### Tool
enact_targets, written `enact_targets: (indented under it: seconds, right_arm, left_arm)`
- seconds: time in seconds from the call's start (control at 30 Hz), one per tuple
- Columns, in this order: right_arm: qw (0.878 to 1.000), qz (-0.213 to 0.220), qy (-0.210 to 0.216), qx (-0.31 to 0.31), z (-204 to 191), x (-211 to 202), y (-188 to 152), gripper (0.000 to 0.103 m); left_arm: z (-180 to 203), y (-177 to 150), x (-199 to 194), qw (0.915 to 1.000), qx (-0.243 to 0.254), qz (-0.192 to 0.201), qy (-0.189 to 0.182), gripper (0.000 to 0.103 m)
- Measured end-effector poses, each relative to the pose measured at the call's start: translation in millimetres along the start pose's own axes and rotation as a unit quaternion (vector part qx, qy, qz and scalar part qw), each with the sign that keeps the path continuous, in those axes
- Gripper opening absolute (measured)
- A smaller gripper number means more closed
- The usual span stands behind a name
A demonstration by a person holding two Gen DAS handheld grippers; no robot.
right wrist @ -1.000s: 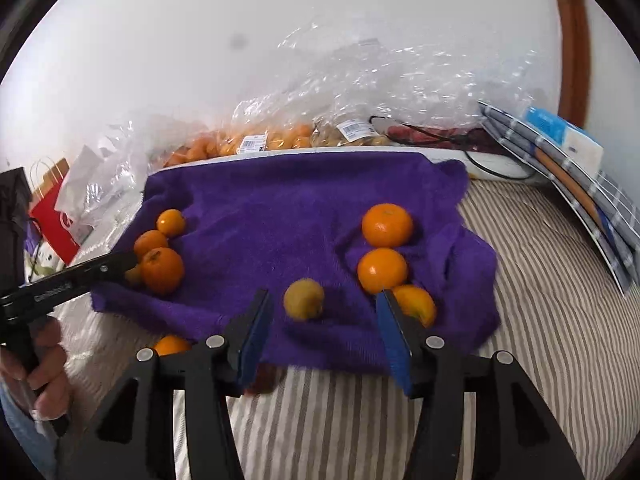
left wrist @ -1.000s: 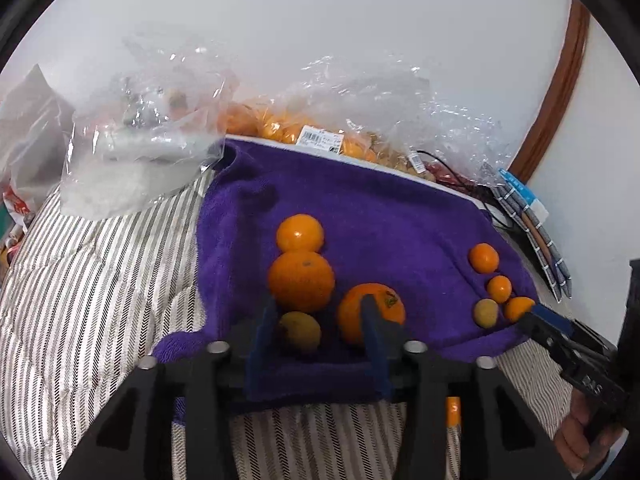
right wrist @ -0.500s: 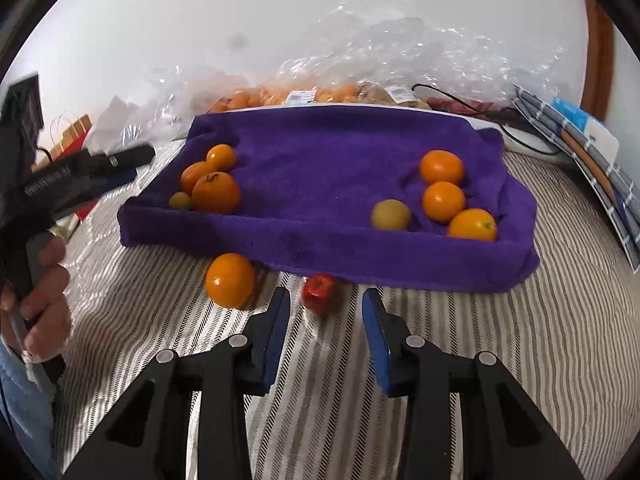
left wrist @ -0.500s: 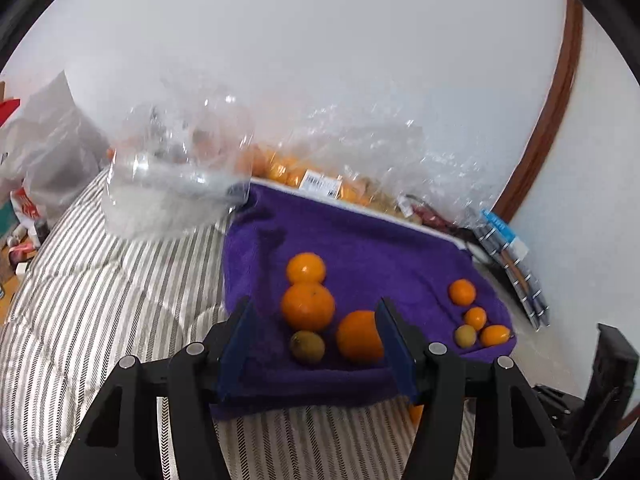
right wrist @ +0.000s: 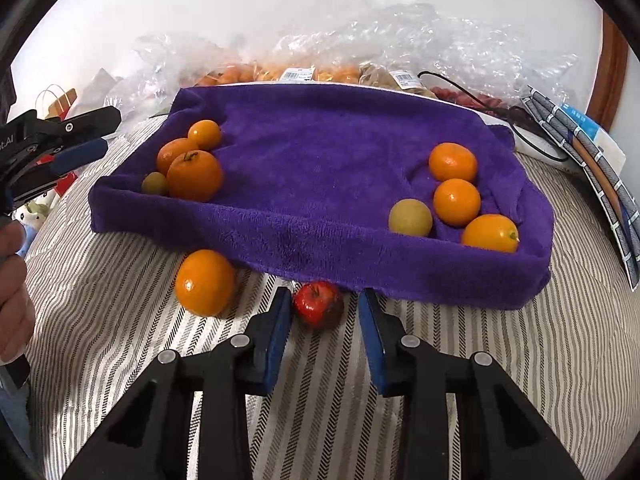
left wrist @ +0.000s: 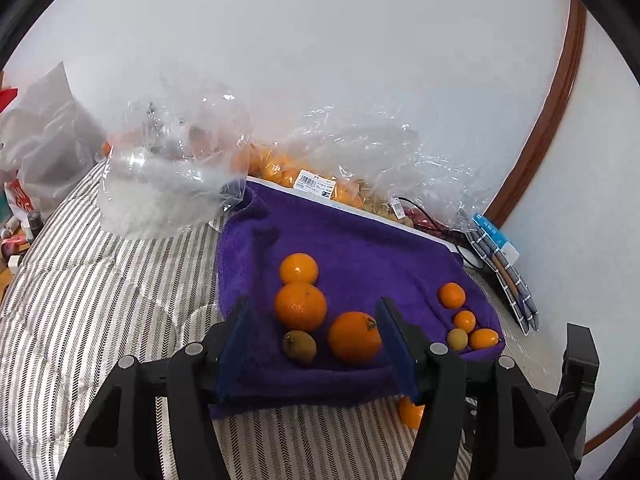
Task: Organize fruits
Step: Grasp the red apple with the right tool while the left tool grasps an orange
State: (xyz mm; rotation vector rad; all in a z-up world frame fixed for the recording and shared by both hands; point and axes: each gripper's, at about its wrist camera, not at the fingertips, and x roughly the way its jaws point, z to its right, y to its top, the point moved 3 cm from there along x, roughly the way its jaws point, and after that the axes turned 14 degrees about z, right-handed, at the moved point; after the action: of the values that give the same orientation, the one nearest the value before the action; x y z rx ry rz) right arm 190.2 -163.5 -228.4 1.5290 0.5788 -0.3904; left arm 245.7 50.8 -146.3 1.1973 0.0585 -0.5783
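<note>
A purple towel lies on the striped bedding. On its left end sit three oranges and a small greenish fruit; on its right end sit several small oranges and a greenish fruit. A small red apple lies on the bedding at the towel's front edge, between the fingers of my open right gripper. A loose orange lies left of it. My left gripper is open and empty above the left fruit group; it also shows in the right wrist view.
Clear plastic bags of oranges lie behind the towel by the wall. A crumpled clear bag sits left of the towel. A stack of patterned flat items lies at the right. Striped bedding surrounds the towel.
My right gripper has pulled back off the towel, dropped to the bedding and closed in around the red apple. My left gripper has lifted back from the left fruits and opened wider.
</note>
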Motion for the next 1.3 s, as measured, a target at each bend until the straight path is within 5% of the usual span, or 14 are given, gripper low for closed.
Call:
enact_targets:
  seconds: [0.07, 0.33, 0.6, 0.97, 1.03, 1.1, 1.3]
  right_arm:
    - [1.0, 0.001, 0.003, -0.003, -1, 1, 1, 0.024]
    - [1.0, 0.01, 0.007, 0.007, 7, -9, -1, 0.024]
    - [0.999, 0.021, -0.022, 0.01, 38, -45, -16, 0.024]
    - [0.998, 0.03, -0.052, 0.03, 78, -76, -37, 0.024]
    - [0.998, 0.029, -0.051, 0.034, 84, -77, -39, 0.024]
    - [0.998, 0.029, -0.052, 0.038, 89, -79, -41, 0.024]
    - [0.997, 0.031, -0.047, 0.047, 96, -84, -41, 0.024]
  left_arm:
    - [3, -1, -2, 1.0, 0.005, 0.0, -0.004, 0.06]
    - [23, -10, -4, 0.9987, 0.034, -0.016, -0.034, 0.06]
    - [74, -38, -11, 0.9809, 0.116, -0.064, -0.143, 0.06]
    - [109, -83, 14, 0.9713, 0.169, -0.14, -0.091, 0.058]
    - [113, -88, 21, 0.9705, 0.175, -0.153, -0.067, 0.052]
    - [114, -92, 25, 0.9715, 0.167, -0.16, -0.053, 0.034]
    - [116, -93, 20, 0.9751, 0.146, -0.163, -0.032, 0.032]
